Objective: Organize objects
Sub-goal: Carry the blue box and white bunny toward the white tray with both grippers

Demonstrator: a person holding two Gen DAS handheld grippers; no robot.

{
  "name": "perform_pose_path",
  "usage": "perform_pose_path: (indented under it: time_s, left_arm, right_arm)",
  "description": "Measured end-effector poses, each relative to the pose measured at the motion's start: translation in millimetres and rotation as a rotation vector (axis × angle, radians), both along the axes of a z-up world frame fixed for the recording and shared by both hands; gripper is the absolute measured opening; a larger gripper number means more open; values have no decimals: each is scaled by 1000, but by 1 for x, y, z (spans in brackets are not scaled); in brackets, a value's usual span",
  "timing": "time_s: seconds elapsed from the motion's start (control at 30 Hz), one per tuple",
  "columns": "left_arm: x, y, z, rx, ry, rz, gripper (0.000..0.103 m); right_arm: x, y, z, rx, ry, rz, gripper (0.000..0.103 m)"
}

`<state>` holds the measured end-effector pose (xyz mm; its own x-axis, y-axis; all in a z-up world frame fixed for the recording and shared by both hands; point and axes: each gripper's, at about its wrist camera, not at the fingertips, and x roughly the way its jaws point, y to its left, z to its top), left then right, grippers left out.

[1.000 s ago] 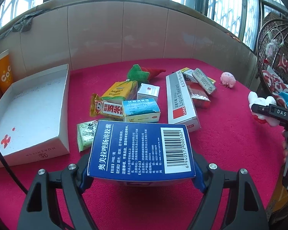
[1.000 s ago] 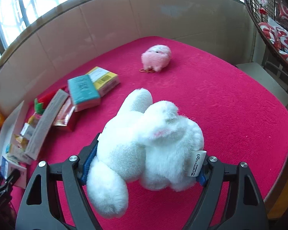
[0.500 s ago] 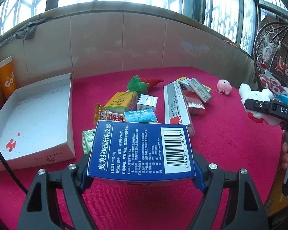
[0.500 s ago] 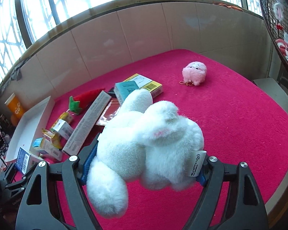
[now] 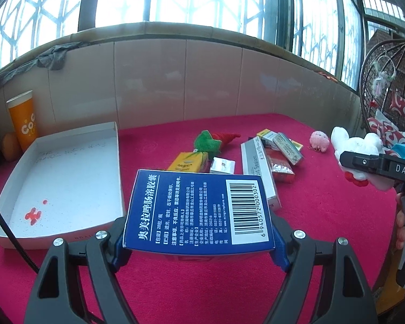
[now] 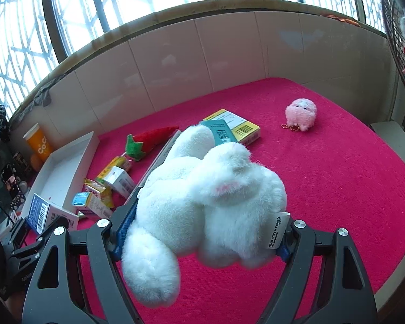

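Red surface (image 5: 324, 216) carries an open white tray (image 5: 67, 178) at its left and a cluster of cartons mid-surface. White plush rabbit (image 6: 210, 202) held off the surface, right tongs (image 6: 202, 232) clamped on it. Blue medicine box (image 5: 198, 210), barcode up, clamped in left tongs (image 5: 199, 240) beside the tray. Small pink plush (image 6: 301, 113) lies well apart.

The blue box (image 5: 198, 210) is covering part of the packets behind it, and the white plush toy (image 6: 210, 202) is hiding most of the long box and the teal box beyond it. The right gripper (image 5: 364, 162) is running off the picture's right edge; its printed tag text is sitting too small to read.
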<state>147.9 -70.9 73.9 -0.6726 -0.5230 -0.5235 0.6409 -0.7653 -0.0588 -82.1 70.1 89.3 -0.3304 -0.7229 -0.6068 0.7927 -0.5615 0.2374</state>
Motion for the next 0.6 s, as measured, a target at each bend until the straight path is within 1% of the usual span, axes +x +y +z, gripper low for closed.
perform_pose_path:
  time_s: [0.13, 0.6]
  left_arm:
    - [9, -6, 5, -15, 9, 30, 81]
    - [52, -44, 15, -14, 52, 158, 81]
  right_arm:
    - [6, -8, 4, 4, 2, 22, 81]
    - [39, -51, 24, 4, 49, 98, 81]
